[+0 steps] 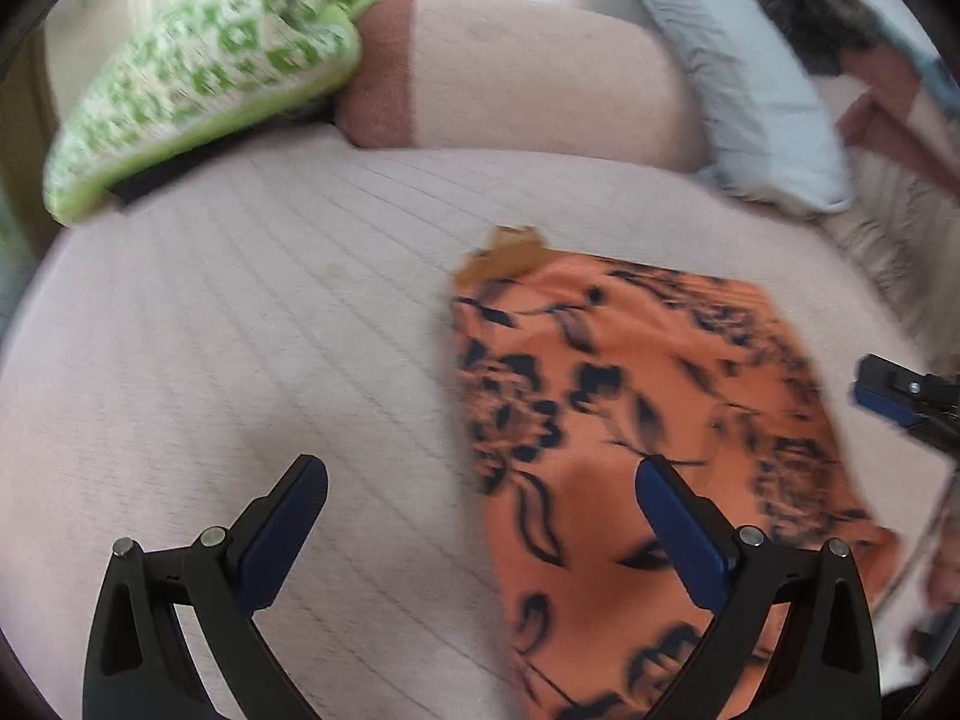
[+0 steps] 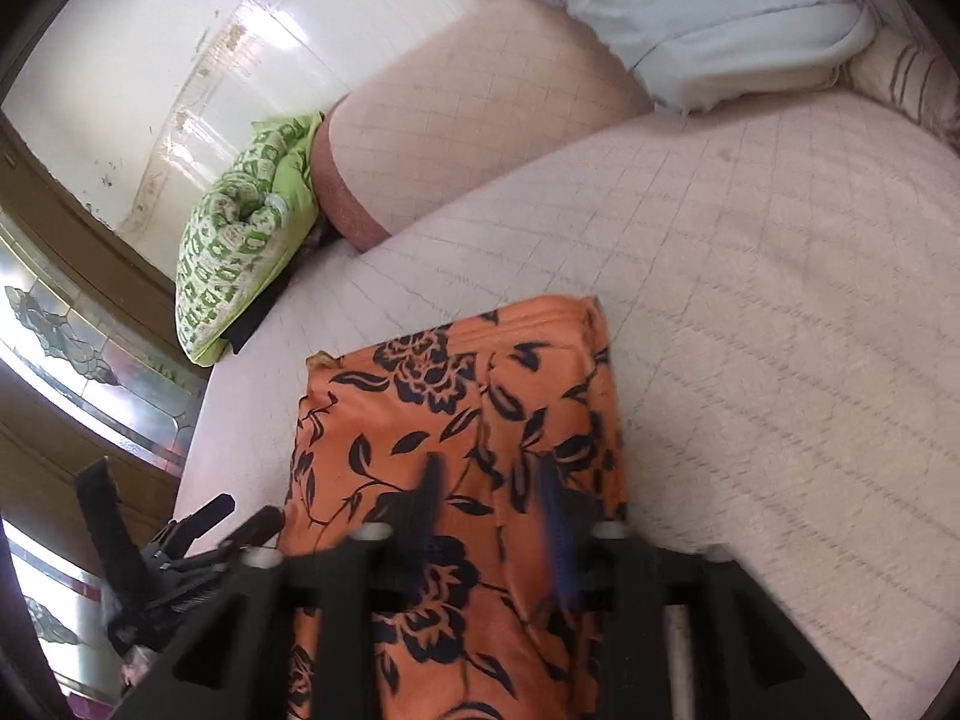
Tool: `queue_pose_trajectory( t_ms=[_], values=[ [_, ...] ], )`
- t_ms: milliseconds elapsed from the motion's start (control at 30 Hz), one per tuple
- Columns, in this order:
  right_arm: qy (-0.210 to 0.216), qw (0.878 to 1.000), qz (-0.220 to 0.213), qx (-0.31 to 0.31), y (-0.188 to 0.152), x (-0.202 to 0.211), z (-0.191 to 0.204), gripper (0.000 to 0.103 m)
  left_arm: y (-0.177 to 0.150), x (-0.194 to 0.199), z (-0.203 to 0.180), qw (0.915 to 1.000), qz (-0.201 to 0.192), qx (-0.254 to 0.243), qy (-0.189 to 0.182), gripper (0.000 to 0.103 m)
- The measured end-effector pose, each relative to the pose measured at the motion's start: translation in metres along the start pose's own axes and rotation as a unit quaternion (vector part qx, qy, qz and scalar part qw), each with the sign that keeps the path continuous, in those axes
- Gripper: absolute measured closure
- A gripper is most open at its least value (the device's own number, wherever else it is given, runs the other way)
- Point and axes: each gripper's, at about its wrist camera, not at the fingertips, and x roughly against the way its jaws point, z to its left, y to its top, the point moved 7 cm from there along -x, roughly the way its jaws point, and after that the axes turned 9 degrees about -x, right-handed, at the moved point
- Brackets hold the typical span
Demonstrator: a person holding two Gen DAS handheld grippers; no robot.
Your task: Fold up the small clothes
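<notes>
Lying flat on a pale pink quilted bed cover (image 1: pixel 252 324), an orange cloth (image 1: pixel 630 396) printed with dark flowers and leaves sits folded into a rough rectangle. A small tan scrap of its inner side sticks out at the far corner in the left wrist view.

The left gripper (image 1: pixel 480 516) hovers above the near edge of the cloth with its jaws spread wide and nothing between them. One finger is over the bare cover; the other is over the orange print. Its blue pads (image 1: pixel 678 534) face inward.

The right gripper (image 2: pixel 495 516) is over the near part of the cloth in its own view. Its fingers are blurred by motion, with a narrow gap between them through which the print shows. I cannot tell whether they pinch any fabric. In the left wrist view, the tip of this gripper appears at the right edge, just beside the cloth's right side.

At the head of the bed, a green and white patterned pillow (image 1: pixel 198 78) leans against a long pink bolster (image 1: pixel 528 78) with a darker end. A pale blue pillow (image 1: pixel 750 90) rests against the bolster's other end. A white tiled wall (image 2: pixel 180 60) stands behind them.
</notes>
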Motion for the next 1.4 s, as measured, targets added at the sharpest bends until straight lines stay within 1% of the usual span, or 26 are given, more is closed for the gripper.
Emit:
queue_pose_trajectory(
  t_ms=[33,67,167,267,300,333,400,500,633,700,833,967,1400],
  values=[
    [0.006,1.000,-0.007,-0.008,0.001,0.005,-0.004,0.027,-0.002,0.000,-0.001,0.9997,0.007,0.007,-0.023,0.001],
    [0.010,1.000,-0.005,-0.012,0.002,0.008,-0.008,0.027,-0.004,-0.001,-0.001,0.9990,0.014,0.014,-0.039,0.001],
    [0.027,0.999,0.014,-0.033,0.000,0.008,-0.019,0.027,-0.012,-0.008,0.002,0.9939,0.043,0.042,-0.093,0.001],
    [0.036,0.997,0.052,-0.053,-0.005,-0.002,-0.029,0.027,-0.018,-0.008,0.000,0.9898,0.050,0.062,-0.117,0.001],
    [0.034,0.996,0.059,-0.054,-0.007,-0.005,-0.032,0.027,-0.017,-0.008,-0.001,0.9895,0.051,0.066,-0.118,0.001],
    [0.034,0.996,0.065,-0.055,-0.009,-0.007,-0.035,0.027,-0.018,-0.009,0.001,0.9904,0.051,0.067,-0.110,0.001],
    [0.040,0.994,0.082,-0.058,-0.013,-0.012,-0.038,0.027,-0.018,-0.011,0.005,0.9936,0.049,0.063,-0.080,0.001],
    [0.042,0.992,0.106,-0.061,-0.020,-0.021,-0.040,0.027,-0.021,-0.015,0.004,0.9956,0.057,0.048,-0.057,0.001],
    [0.032,0.989,0.128,-0.061,-0.028,-0.034,-0.044,0.027,-0.022,-0.018,-0.008,0.9964,0.060,0.029,-0.052,0.001],
    [0.032,0.988,0.136,-0.062,-0.031,-0.039,-0.046,0.027,-0.021,-0.014,-0.014,0.9976,0.054,0.010,-0.042,0.001],
    [0.043,0.988,0.136,-0.065,-0.032,-0.042,-0.045,0.027,-0.021,-0.012,-0.022,0.9985,0.046,-0.013,-0.025,0.001],
    [0.056,0.986,0.136,-0.073,-0.032,-0.045,-0.045,0.027,-0.020,-0.011,-0.026,0.9986,0.044,-0.022,-0.018,0.001],
    [0.096,0.984,0.135,-0.072,-0.030,-0.053,-0.044,0.027,-0.017,-0.018,-0.033,0.9981,0.050,-0.023,-0.028,0.001]
  ],
)
